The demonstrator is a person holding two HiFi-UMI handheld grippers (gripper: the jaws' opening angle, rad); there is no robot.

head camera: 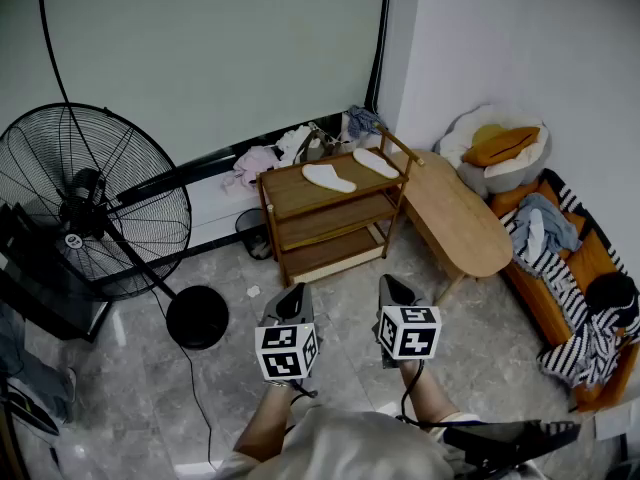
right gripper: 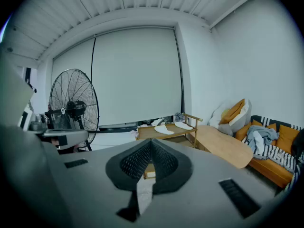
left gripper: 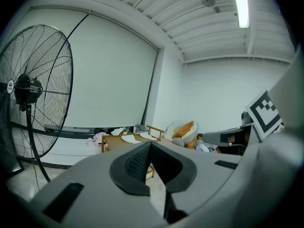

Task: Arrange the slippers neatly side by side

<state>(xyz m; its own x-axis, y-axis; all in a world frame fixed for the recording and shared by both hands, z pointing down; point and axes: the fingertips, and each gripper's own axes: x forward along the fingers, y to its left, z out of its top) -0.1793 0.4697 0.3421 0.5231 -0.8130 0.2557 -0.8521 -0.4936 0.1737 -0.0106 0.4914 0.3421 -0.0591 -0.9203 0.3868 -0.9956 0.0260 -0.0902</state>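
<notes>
Two flat white fabric slippers are being noted on the top tier of the three-tier brown wooden shelf rack (head camera: 283, 196): the left slipper (head camera: 328, 177) nearer the front edge, the right slipper (head camera: 375, 162) nearer the back corner. They are lying apart and staggered, with bare wood between them.

The left hand-held gripper (head camera: 296, 294) and the right hand-held gripper (head camera: 392, 286) are being held side by side over the grey tiled floor (head camera: 340, 363), well short of the rack. In each gripper view the jaws are being kept closed tip to tip, with nothing between them.

Step in hand, as judged: the approach is being made; no slipper is being touched yet, so the arranging proper is not yet begun.

Next move, as judged: both hand-held grippers are needing to be carried forward to the top tier and opened. One slipper is then to be pinched at its edge and drawn beside the other, toes aligned.
</notes>
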